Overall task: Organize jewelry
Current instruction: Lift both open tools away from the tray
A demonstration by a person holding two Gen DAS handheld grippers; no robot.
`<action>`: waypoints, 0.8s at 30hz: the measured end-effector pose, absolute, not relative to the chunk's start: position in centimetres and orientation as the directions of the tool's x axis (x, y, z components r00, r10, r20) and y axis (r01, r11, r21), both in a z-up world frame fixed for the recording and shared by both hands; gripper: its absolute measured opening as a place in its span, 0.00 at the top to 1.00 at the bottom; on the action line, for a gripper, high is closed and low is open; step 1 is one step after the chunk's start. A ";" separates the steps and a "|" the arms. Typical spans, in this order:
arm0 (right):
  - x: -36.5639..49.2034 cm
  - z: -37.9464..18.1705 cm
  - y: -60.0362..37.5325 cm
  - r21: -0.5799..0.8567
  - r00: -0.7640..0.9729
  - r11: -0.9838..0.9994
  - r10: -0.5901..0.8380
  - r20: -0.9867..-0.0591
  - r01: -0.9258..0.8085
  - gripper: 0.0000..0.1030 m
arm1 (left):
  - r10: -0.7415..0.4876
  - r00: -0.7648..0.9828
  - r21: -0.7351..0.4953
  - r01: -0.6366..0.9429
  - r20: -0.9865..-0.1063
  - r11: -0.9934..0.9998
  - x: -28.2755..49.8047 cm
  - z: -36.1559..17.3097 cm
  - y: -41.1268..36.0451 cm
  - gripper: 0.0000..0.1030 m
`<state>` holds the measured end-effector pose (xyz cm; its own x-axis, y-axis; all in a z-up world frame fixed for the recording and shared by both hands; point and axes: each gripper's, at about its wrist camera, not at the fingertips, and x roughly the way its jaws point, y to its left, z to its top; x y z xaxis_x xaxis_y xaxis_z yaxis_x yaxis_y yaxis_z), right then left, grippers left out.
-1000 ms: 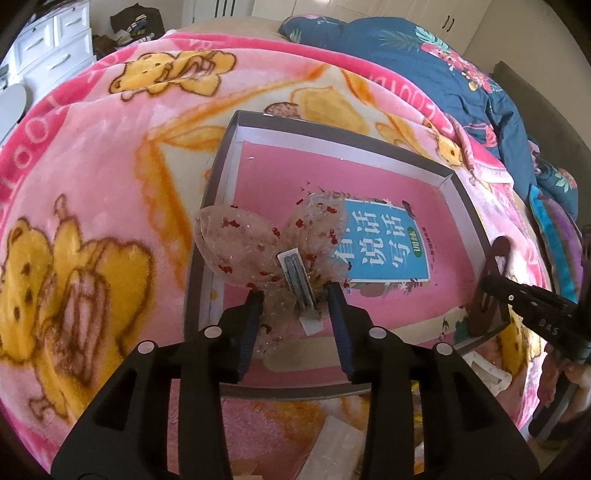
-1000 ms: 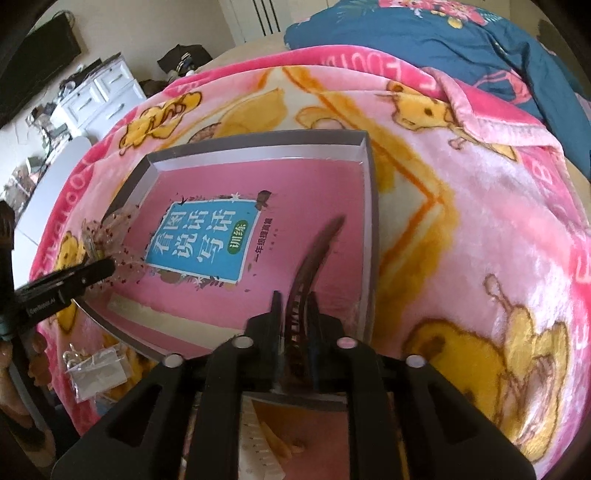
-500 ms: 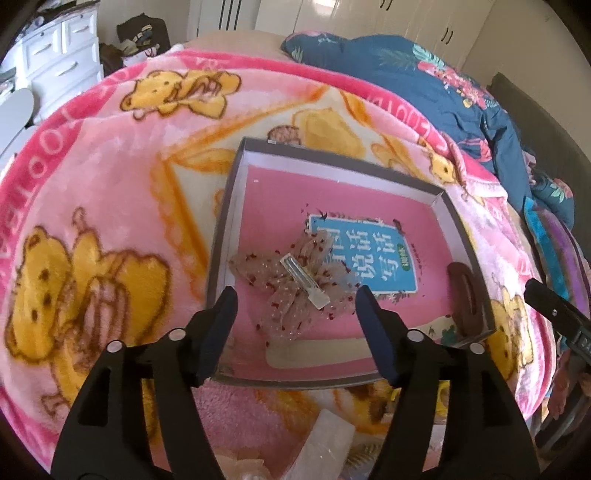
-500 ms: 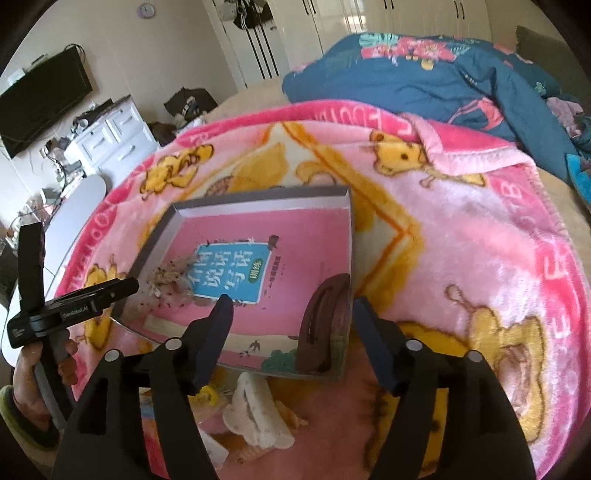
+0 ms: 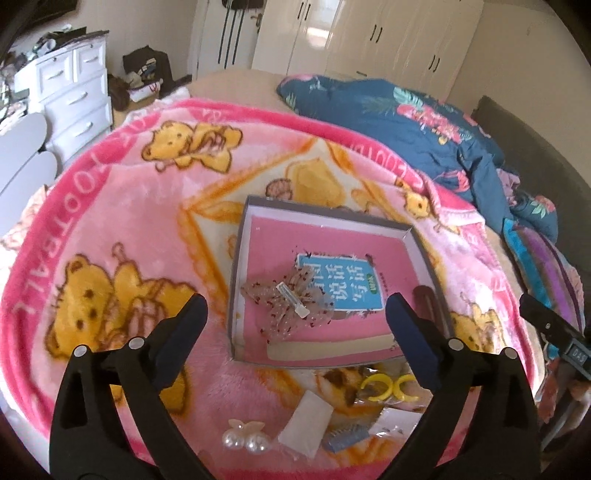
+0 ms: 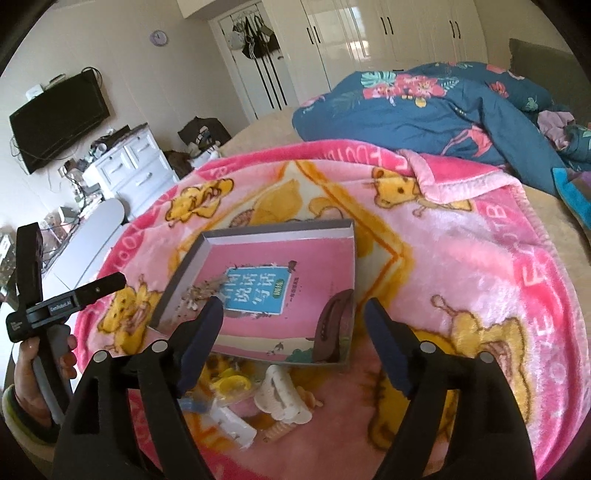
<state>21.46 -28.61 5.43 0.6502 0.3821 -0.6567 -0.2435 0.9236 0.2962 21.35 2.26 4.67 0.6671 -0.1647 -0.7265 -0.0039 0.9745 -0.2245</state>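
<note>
We recorded bright, warm daylight across the pink blanket (image 5: 110,229), with glare washing out the glossy wardrobe doors (image 5: 321,33) in both views. Fisheye distortion bent the room strongly toward dark vignetted corners. The nearest gripper fingers (image 6: 201,343) appeared soft and slightly blurred.

The left gripper's finger (image 5: 413,343) is covering most of the brown hair clip (image 5: 424,299) at 4 o'clock; the right gripper's finger (image 6: 201,343) is hiding part of the yellow rings (image 6: 231,382), whose shapes are blurring.
</note>
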 end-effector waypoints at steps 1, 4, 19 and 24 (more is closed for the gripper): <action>21.2 5.8 -28.6 0.295 0.653 0.923 0.384 -0.652 -0.248 0.24 | -0.164 0.673 -0.226 -0.004 -0.721 0.974 20.9 5.2 2.4 0.11; 20.2 6.8 -28.5 0.292 0.664 0.920 0.391 -0.637 -0.261 0.23 | -0.156 0.685 -0.224 -0.010 -0.712 0.974 20.0 6.1 2.6 0.10; 15.2 10.0 -27.3 0.274 0.684 0.900 0.436 -0.585 -0.340 0.21 | -0.164 0.718 -0.225 0.011 -0.676 0.974 14.4 8.3 3.1 0.10; 14.0 9.9 -26.8 0.259 0.678 0.897 0.441 -0.588 -0.358 0.21 | -0.160 0.714 -0.218 0.012 -0.681 0.976 12.8 8.0 3.1 0.10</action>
